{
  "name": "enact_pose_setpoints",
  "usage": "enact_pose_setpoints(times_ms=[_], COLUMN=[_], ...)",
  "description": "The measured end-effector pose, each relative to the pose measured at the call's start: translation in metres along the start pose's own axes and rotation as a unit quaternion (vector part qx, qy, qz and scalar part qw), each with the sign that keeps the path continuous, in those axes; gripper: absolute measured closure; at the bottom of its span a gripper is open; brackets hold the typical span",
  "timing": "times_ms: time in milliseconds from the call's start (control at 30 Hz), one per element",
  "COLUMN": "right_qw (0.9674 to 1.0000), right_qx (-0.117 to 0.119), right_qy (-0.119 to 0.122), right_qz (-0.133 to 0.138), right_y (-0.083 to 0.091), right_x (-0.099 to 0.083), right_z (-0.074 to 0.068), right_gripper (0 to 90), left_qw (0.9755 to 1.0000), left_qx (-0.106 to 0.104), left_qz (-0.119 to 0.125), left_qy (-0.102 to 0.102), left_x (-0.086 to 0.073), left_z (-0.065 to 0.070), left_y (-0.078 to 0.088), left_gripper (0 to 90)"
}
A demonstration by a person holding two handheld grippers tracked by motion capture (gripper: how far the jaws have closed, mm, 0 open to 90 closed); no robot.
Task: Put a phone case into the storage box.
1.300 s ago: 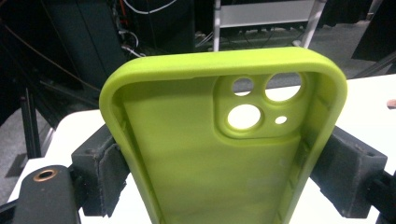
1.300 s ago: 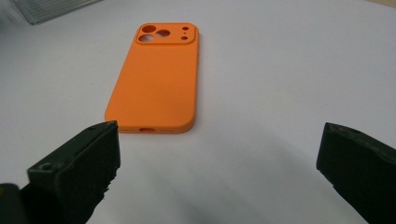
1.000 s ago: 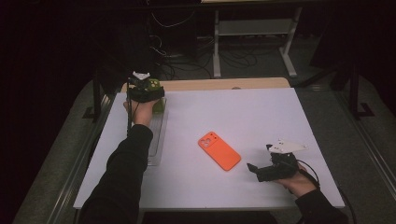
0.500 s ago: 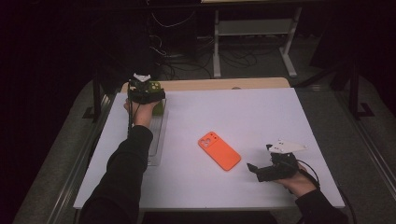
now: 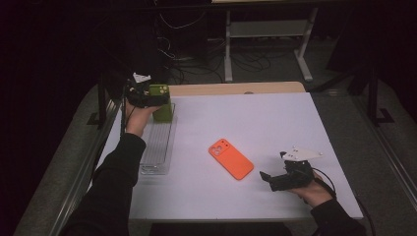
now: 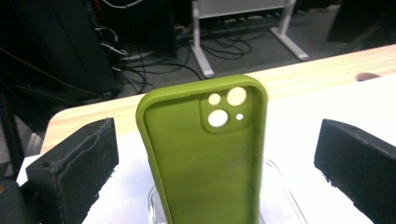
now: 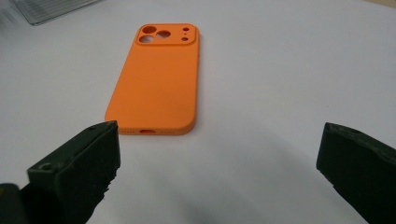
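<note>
- My left gripper [image 6: 210, 154] has just been opening; its jaws now stand spread, clear of the green phone case [image 6: 205, 154] upright between them in the clear rack [image 5: 158, 142].
- My right gripper [image 7: 215, 172] is spread too, facing the orange phone case [image 7: 156, 79], flat on the white table [image 5: 275, 123].
- Nothing lies between them.

no readable text, no labels, no brand marks, no numbers, no signs on anything in view
</note>
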State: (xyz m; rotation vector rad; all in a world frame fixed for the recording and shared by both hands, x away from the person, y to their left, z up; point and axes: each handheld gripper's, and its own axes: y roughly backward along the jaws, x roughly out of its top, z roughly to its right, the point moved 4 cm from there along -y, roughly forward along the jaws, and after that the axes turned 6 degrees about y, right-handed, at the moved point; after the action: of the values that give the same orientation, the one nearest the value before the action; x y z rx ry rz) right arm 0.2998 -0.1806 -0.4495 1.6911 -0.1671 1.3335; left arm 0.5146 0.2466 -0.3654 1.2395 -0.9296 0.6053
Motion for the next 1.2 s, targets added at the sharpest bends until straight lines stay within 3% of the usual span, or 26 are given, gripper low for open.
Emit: enact_pose_setpoints(times_ms=[267,400,500,667,867,933,1100,1200], right_qw=[1.0,1.0,1.0,1.0,1.0,1.0,1.0,1.0], right_qx=[-0.004,-0.004,-0.004,-0.001,-0.001,-0.001,0.003,0.004], right_qy=[0.002,0.0,0.0,0.003,0.0,0.003,0.004,0.004], right_qz=[-0.001,0.0,0.0,-0.001,-0.002,0.002,-0.003,-0.003], right_y=[0.002,0.002,0.0,-0.002,-0.001,-0.001,-0.002,-0.001], right_x=[-0.001,0.001,0.001,0.003,0.003,0.004,0.002,0.002], right_z=[0.001,0.0,-0.001,-0.003,-0.001,-0.001,-0.001,-0.001], right_gripper=[0.0,0.0,0.0,0.0,0.0,0.0,0.0,0.0], left_qw=[0.9987,0.9956,0.9925,0.9842,0.9732,0.9705,0.9634,0.9571], left_qx=[-0.043,-0.085,-0.109,-0.165,-0.215,-0.221,-0.244,-0.265], left_qz=[-0.017,-0.027,-0.03,-0.03,-0.031,-0.022,-0.027,-0.027], left_qy=[-0.021,-0.027,-0.045,-0.058,-0.076,-0.094,-0.109,-0.115], left_x=[-0.009,-0.016,-0.021,-0.03,-0.043,-0.046,-0.059,-0.065], left_z=[0.007,0.021,0.032,0.056,0.083,0.091,0.111,0.122], left_y=[0.038,0.055,0.067,0.083,0.092,0.093,0.094,0.097], left_gripper=[0.0,0.0,0.0,0.0,0.0,0.0,0.0,0.0])
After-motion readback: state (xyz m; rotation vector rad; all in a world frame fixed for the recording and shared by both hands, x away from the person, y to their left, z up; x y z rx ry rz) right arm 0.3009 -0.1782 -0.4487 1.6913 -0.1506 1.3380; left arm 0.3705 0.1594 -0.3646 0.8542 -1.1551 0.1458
